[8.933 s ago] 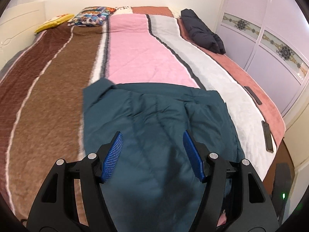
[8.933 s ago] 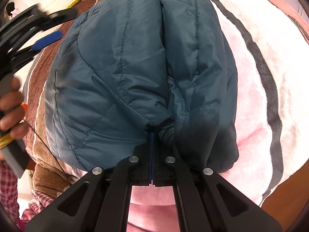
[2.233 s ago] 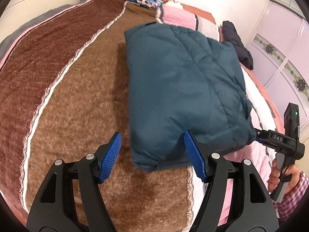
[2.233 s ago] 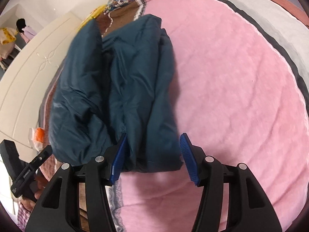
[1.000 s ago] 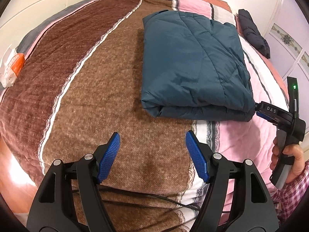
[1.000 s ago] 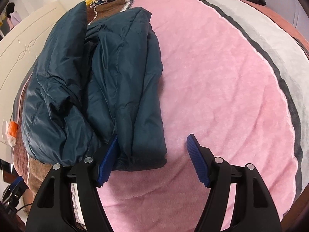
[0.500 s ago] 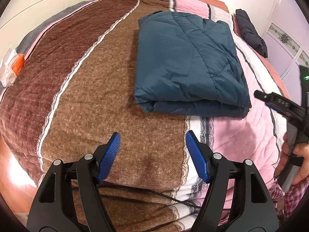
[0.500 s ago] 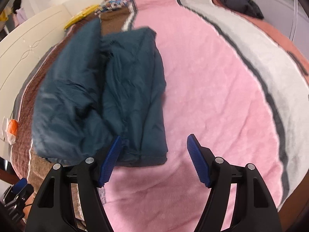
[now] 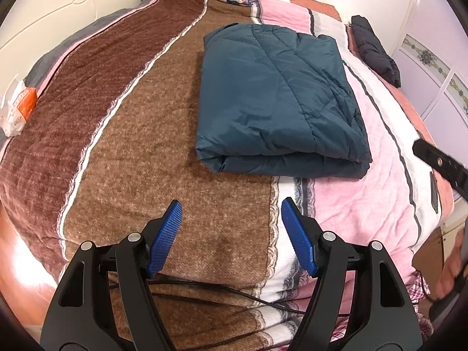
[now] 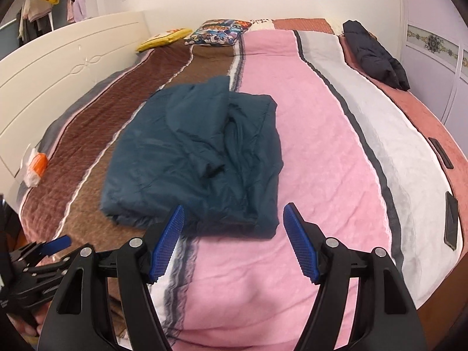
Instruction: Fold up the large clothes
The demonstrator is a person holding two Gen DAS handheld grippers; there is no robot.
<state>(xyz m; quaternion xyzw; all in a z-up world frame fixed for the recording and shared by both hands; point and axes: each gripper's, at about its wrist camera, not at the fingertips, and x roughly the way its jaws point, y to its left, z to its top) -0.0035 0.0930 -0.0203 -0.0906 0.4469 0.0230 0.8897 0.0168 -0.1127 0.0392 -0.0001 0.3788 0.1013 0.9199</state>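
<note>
A dark teal quilted jacket [image 9: 278,99] lies folded into a thick rectangle on the striped bed blanket; it also shows in the right wrist view [image 10: 196,158]. My left gripper [image 9: 232,235] is open and empty, held above the brown stripe well short of the jacket's near folded edge. My right gripper [image 10: 232,237] is open and empty, above the pink stripe just short of the jacket's near edge. The left gripper also shows at the lower left of the right wrist view [image 10: 52,247].
The striped blanket [image 10: 321,152] covers the bed. A dark navy jacket [image 10: 374,54] lies at the far right. Pillows [image 10: 216,33] sit at the head. Two dark flat devices [image 10: 452,219] lie near the right edge. A white-and-orange packet [image 9: 17,108] lies at the left. A black cable [image 9: 219,289] crosses the blanket's near edge.
Both grippers have let go of the jacket and drawn back toward the bed's near edge. The folded jacket lies still on the blanket.
</note>
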